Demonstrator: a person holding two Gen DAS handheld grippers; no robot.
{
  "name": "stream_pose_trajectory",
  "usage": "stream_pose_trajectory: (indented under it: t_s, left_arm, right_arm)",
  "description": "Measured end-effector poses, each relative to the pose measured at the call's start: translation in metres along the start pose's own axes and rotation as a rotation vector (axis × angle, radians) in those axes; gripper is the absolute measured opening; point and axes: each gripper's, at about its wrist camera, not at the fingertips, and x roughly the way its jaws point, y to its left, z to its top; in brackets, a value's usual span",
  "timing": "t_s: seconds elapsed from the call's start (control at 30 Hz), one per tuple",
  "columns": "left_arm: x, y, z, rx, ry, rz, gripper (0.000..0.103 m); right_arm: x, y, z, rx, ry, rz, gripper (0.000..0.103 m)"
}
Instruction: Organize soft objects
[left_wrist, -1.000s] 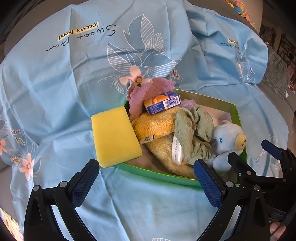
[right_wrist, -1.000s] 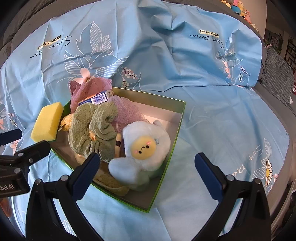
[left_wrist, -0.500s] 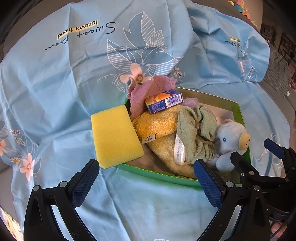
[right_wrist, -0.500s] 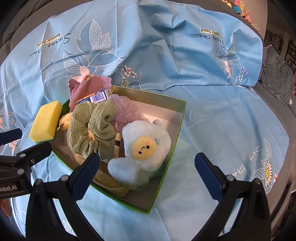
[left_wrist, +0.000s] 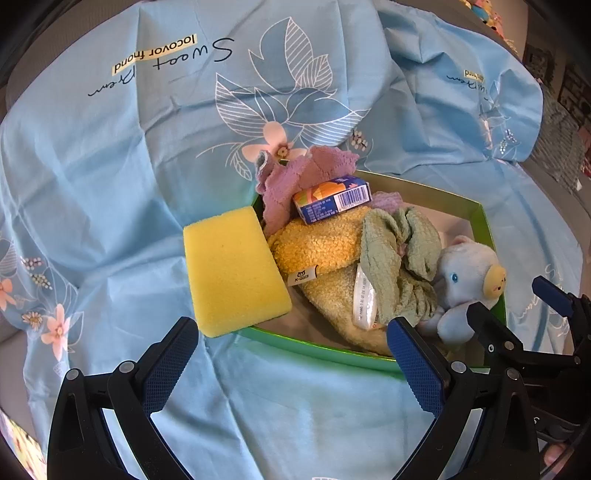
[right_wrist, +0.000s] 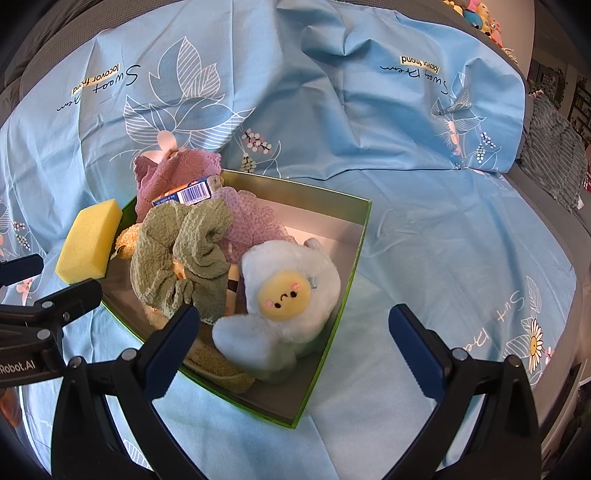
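A green box on the blue sheet holds a pale blue plush, a green cloth, a yellow fuzzy cloth, a pink cloth and a small blue carton. A yellow sponge leans on the box's left rim. My left gripper is open and empty, just short of the box. My right gripper is open and empty, over the box's near corner by the plush.
A light blue printed sheet covers the whole surface, with raised folds at the back. A grey striped cushion lies at the far right. The right gripper shows in the left wrist view, beside the plush.
Both views have shifted slightly, so the box and its contents sit a little lower and further right in the left wrist view. Both grippers stay open and empty.
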Motion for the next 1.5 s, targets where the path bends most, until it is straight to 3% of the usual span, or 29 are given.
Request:
stream_pose_trajectory:
  t_s: [1.5]
  left_arm:
    - [0.0091,0.0047,-0.0004,-0.007,0.028,0.007,0.102]
  right_arm:
    - [0.0027,0.0018,0.0012,-0.003,0.012,-0.003,0.102]
